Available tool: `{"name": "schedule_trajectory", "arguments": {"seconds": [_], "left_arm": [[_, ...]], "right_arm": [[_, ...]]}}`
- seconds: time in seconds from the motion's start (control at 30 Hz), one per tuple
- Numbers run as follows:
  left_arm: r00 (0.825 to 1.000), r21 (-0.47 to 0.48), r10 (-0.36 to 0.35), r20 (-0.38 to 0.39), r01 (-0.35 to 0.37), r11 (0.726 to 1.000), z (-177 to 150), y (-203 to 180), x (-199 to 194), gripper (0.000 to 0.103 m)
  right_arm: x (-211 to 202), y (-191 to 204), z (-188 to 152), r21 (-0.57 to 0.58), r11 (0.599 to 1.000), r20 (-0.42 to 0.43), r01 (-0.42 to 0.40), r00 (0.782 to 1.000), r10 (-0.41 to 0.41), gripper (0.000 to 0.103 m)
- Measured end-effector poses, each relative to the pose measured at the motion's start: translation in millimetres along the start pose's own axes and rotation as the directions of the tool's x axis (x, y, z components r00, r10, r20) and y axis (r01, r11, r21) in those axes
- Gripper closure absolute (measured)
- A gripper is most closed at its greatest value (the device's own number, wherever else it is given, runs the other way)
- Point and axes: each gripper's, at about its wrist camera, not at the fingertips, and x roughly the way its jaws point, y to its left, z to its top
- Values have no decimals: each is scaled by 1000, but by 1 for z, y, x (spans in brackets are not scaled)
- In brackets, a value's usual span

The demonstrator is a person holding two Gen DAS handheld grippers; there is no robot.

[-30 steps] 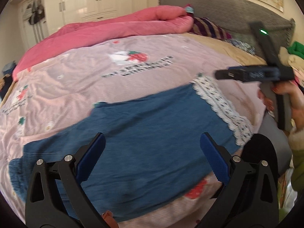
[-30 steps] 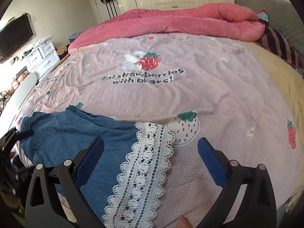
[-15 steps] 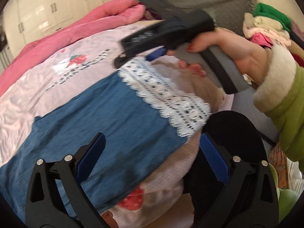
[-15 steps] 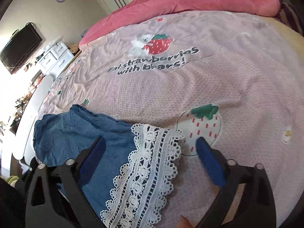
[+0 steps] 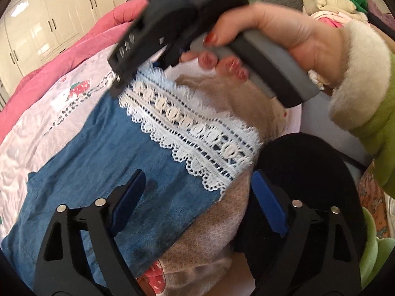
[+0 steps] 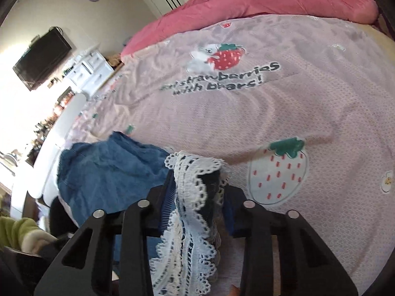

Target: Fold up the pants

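Note:
Blue denim pants point(image 5: 103, 162) with a white lace hem point(image 5: 195, 133) lie flat on the pink strawberry bedspread point(image 6: 284, 103). My left gripper point(image 5: 197, 197) is open just above the near corner of the hem, touching nothing. My right gripper point(image 6: 197, 197) is shut on the far end of the lace hem point(image 6: 190, 197), which bunches up between its blue pads. In the left wrist view the right gripper's body point(image 5: 172, 17) sits over that far hem corner, held by a hand with red nails. The blue cloth point(image 6: 111, 170) trails to the left in the right wrist view.
A rolled pink duvet point(image 6: 271, 2) lies across the far side of the bed. A pile of clothes point(image 5: 333, 2) sits at the head of the bed. A black round object point(image 5: 308, 172) is beside the bed edge. A TV point(image 6: 42, 56) and white drawers point(image 6: 88, 69) stand to the left.
My right gripper came down on the far hem corner and closed on the lace. My left gripper swung right toward the near hem corner and stayed open.

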Motion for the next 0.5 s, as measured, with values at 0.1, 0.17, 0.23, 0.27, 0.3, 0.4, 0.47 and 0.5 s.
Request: {"name": "schedule_trajectory", "arguments": {"seconds": [0.1,0.17,0.23,0.27,0.3,0.4,0.47,0.5], "left_arm": [[1000,-11,8,-11,-8,1000,-2,3,9,26],[1000,-16,10,-13,-11,1000,-3,3,13,29],[1000,-10,11,-7,-11,1000,-3,2,15,39],[1000,-5,13,-7,-13,1000,-3,2,17,40],[1000,-1,10,-9,-10,1000,-3,2,19,42],[1000,-4,7,-10,-7,1000,-4,4,22,48],[1000,14,13,0,-13,1000,-6,2,21,56],[1000,22,12,4,-12,1000,-6,1,20,63]], "right_arm": [[-2,6,5,5,1000,11,-25,1000,25,76],[-3,11,9,6,1000,15,-25,1000,25,77],[-2,15,14,0,1000,11,-15,1000,15,77],[-1,15,15,-1,1000,8,-8,1000,8,77],[1,16,17,-1,1000,4,-5,1000,5,77],[7,16,18,-8,1000,-12,19,1000,-20,77],[10,14,18,-2,1000,-19,19,1000,-19,77],[11,13,17,2,1000,-22,25,999,-25,77]]}}
